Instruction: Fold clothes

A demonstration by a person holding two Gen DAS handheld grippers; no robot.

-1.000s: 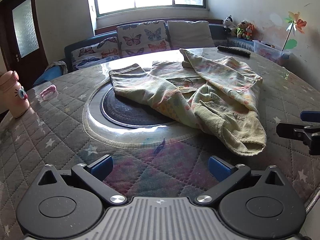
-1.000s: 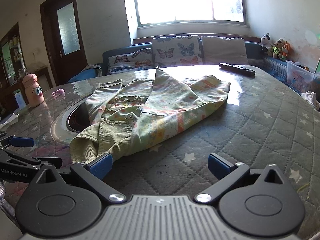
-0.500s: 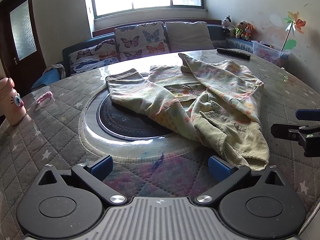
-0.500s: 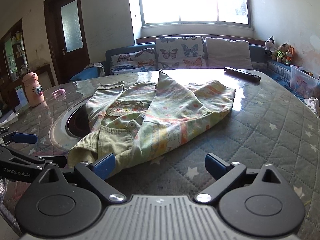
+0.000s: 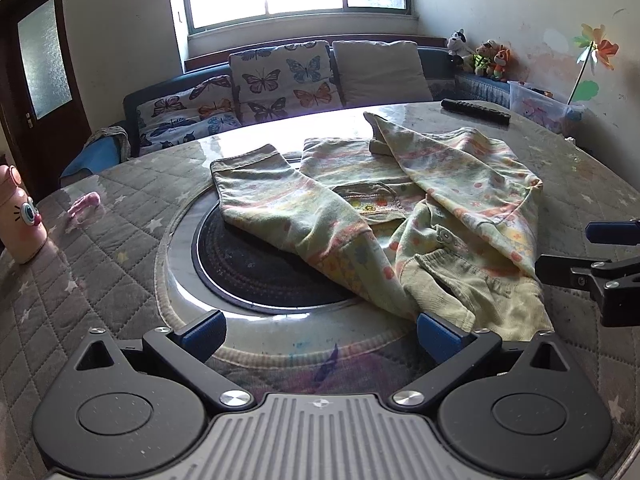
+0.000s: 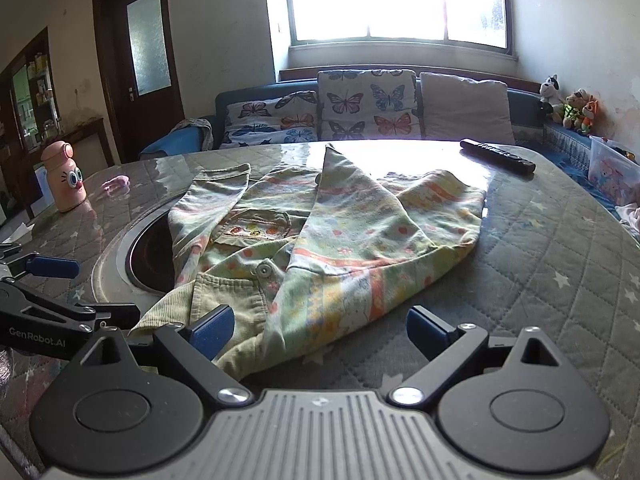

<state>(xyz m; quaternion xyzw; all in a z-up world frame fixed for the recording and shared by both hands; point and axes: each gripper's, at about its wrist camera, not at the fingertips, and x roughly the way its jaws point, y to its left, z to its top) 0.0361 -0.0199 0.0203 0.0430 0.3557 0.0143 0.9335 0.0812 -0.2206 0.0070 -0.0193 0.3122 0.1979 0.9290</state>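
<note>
A pale green child's jacket [image 5: 400,208] with orange and yellow print lies rumpled on the round quilted table [image 5: 100,264], partly over a black round hotplate [image 5: 256,264]. It also shows in the right wrist view [image 6: 340,240]. One sleeve stretches left, and the corduroy collar lies at the near edge. My left gripper [image 5: 320,334] is open, its right fingertip at the collar's edge. My right gripper [image 6: 320,328] is open, with its left fingertip over the collar and the jacket's near edge between the fingers. The right gripper shows in the left wrist view [image 5: 600,256].
A black remote [image 6: 496,155] lies at the far right of the table. A pink bottle with cartoon eyes [image 6: 66,176] and a small pink object [image 6: 116,183] sit at the left. A sofa with butterfly cushions [image 6: 360,104] stands behind the table.
Both grippers have moved forward toward the jacket's near collar edge. The jacket itself has not moved.
</note>
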